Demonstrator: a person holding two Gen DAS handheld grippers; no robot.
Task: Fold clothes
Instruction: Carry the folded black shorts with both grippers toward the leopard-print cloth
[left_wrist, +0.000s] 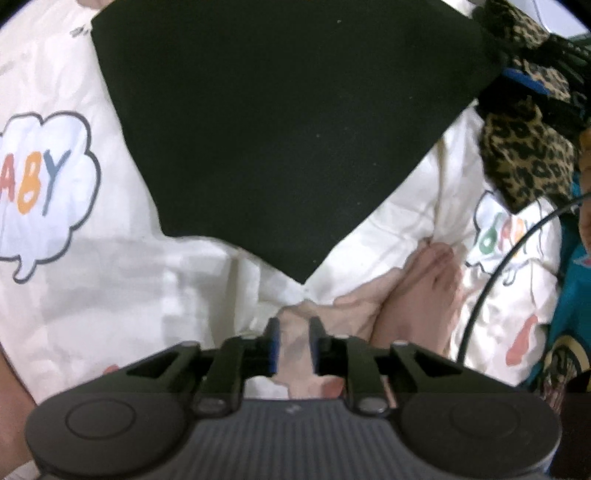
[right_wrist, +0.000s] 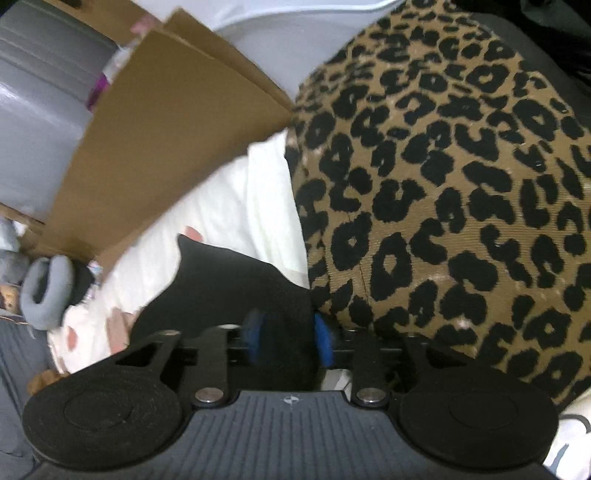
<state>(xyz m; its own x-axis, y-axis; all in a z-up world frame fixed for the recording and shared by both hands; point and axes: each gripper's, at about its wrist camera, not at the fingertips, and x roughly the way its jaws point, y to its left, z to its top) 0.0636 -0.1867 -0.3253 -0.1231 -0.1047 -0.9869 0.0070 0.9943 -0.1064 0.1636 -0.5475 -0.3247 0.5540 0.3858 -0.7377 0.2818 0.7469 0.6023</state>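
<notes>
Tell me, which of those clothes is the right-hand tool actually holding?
The black garment: its edge sits pinched in the right gripper. The leopard-print garment only lies beside it, ungripped.

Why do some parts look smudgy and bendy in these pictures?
Right wrist view: the cardboard box and white bedding are smeared by motion blur, while the leopard-print fabric stays sharper. Left wrist view: the fisheye lens curves the edges, the black garment is evenly lit and fairly sharp, and the left hand-held gripper looks soft.
</notes>
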